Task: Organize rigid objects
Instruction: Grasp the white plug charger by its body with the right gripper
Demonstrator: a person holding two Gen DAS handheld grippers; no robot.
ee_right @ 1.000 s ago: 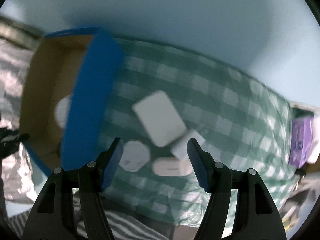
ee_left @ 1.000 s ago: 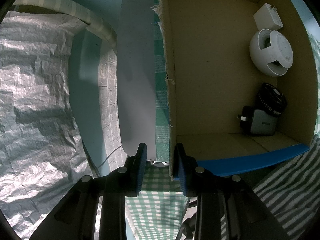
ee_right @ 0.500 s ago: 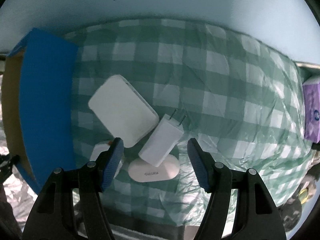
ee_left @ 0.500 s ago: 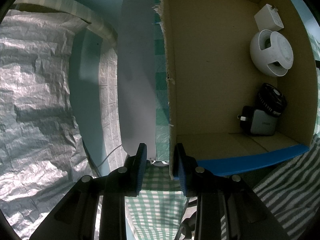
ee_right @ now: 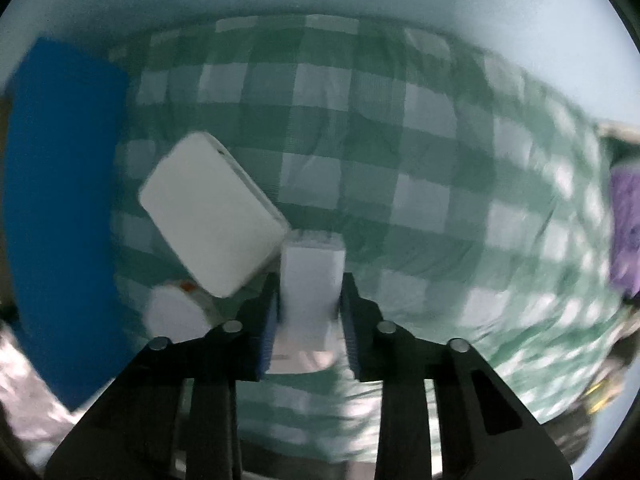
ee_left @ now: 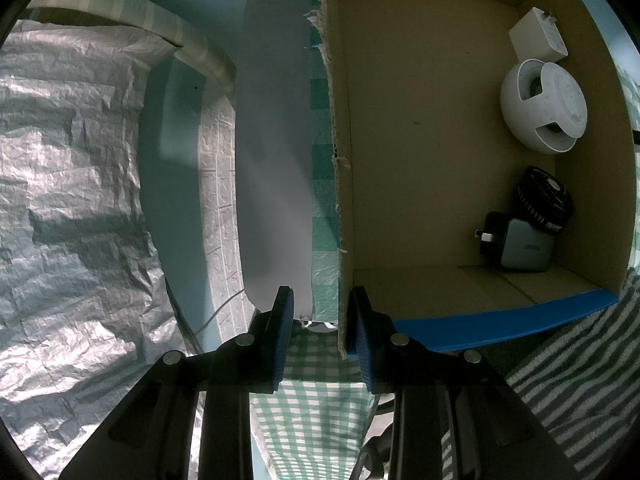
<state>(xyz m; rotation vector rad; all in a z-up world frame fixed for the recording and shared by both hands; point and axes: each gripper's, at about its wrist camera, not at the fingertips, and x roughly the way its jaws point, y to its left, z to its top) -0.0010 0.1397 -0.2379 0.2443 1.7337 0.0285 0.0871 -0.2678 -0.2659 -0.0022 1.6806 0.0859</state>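
Note:
My left gripper (ee_left: 322,312) is shut on the left wall of the cardboard box (ee_left: 340,184) with blue outer sides. Inside the box lie a white charger (ee_left: 538,36), a round white device (ee_left: 542,106), a black round fan (ee_left: 544,204) and a grey plug adapter (ee_left: 520,246). My right gripper (ee_right: 308,312) is shut on a white wall charger (ee_right: 312,276) on the green checked cloth (ee_right: 400,160). Beside it lie a flat white box (ee_right: 212,216) and a round white item (ee_right: 176,314). A white oval item (ee_right: 298,356) sits under the gripper.
The box's blue side (ee_right: 60,208) stands left of the white items. A purple pack (ee_right: 624,224) lies at the cloth's right edge. Crinkled silver foil (ee_left: 72,200) and a striped cloth (ee_left: 576,400) lie around the box.
My right gripper moved down onto the white wall charger and closed on it; the view is now blurred. My left gripper has kept still on the box wall.

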